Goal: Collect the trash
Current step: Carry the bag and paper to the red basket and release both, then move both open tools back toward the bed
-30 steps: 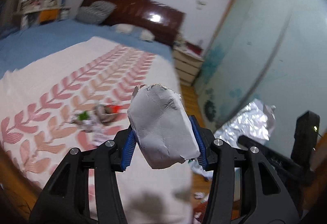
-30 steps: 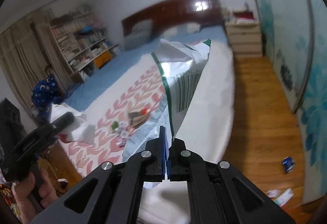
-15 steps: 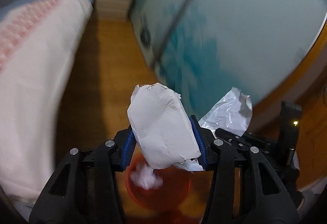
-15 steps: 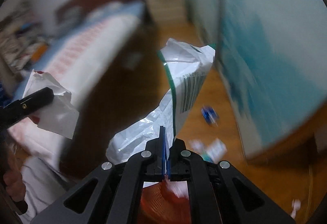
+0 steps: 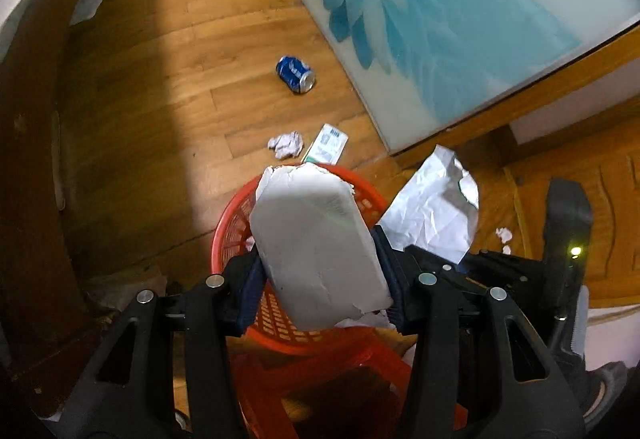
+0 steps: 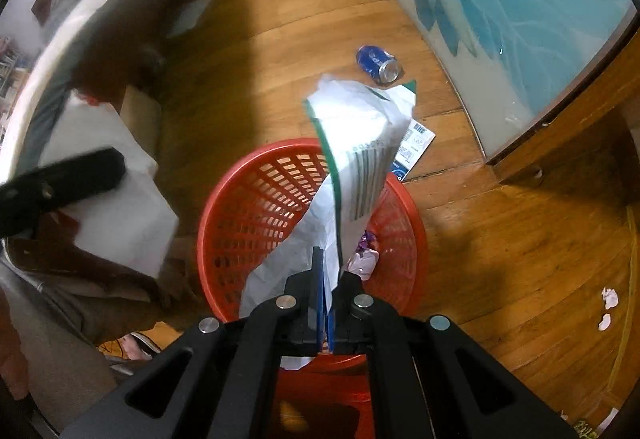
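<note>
My left gripper [image 5: 320, 291] is shut on a white, creased packet [image 5: 316, 239], its blue pads pressing both sides. It hangs over the red mesh basket [image 5: 224, 231] on the wooden floor. My right gripper [image 6: 325, 295] is shut on a crumpled white wrapper [image 6: 356, 143] with a green edge and a barcode, held upright above the same red basket [image 6: 256, 199]. A few scraps of trash [image 6: 364, 259] lie inside the basket. In the right wrist view the left gripper's black finger [image 6: 60, 183] and its white packet [image 6: 116, 215] show at the left.
A crushed blue can [image 5: 295, 74], a paper ball [image 5: 286, 145] and a flat printed packet [image 5: 326, 149] lie on the floor beyond the basket. Small paper bits [image 6: 608, 299] lie at the right. A blue-flowered sliding door [image 5: 440, 19] stands right, the bed's edge [image 6: 60, 39] left.
Both views have swung from the bed down to the floor. The red basket now sits right under both grippers, which still hold the packet and the wrapper.
</note>
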Available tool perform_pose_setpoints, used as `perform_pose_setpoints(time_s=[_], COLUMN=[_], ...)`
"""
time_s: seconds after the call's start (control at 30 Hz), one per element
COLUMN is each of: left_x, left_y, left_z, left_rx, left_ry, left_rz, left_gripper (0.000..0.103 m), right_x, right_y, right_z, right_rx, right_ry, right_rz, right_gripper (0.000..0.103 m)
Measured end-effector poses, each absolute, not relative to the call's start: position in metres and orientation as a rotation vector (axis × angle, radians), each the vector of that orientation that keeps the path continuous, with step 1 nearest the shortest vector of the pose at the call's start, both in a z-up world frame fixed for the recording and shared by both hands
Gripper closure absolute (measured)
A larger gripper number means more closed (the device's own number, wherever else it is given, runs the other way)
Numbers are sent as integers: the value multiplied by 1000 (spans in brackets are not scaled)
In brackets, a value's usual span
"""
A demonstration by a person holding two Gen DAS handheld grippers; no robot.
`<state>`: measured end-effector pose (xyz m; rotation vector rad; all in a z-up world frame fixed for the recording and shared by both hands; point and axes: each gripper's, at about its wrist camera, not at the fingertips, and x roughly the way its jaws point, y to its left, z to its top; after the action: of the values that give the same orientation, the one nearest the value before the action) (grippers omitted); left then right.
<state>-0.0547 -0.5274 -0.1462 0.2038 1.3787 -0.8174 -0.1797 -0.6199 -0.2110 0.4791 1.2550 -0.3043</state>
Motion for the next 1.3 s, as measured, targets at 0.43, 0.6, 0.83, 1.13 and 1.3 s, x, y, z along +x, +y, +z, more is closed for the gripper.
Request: perform_pose_setpoints(time_s=[0.43,0.6,0.83,1.13,1.3], left_x=[-65,-67,-65,-50,-40], left_y=[-534,-532,-522,-456,-368], left_z=[-151,-148,-136,-58,7], left_rx=[243,244,207,94,21], left_ry=[1383,1372,1339,1082,874], left_rz=[-804,-807,-797,-719,-593], left_gripper=[33,33,33,33,33], right_x=[-176,-177,-174,-146,-105], right_y=[-608,-605,-604,-577,-519], right_z=[-210,-195,-179,-107,-52], right_rx=[445,403,386,335,289], right_ry=[1241,1188,1161,996,881], right_rz=[-350,-364,-374,-316,-194], right_gripper=[71,45,47,47,46])
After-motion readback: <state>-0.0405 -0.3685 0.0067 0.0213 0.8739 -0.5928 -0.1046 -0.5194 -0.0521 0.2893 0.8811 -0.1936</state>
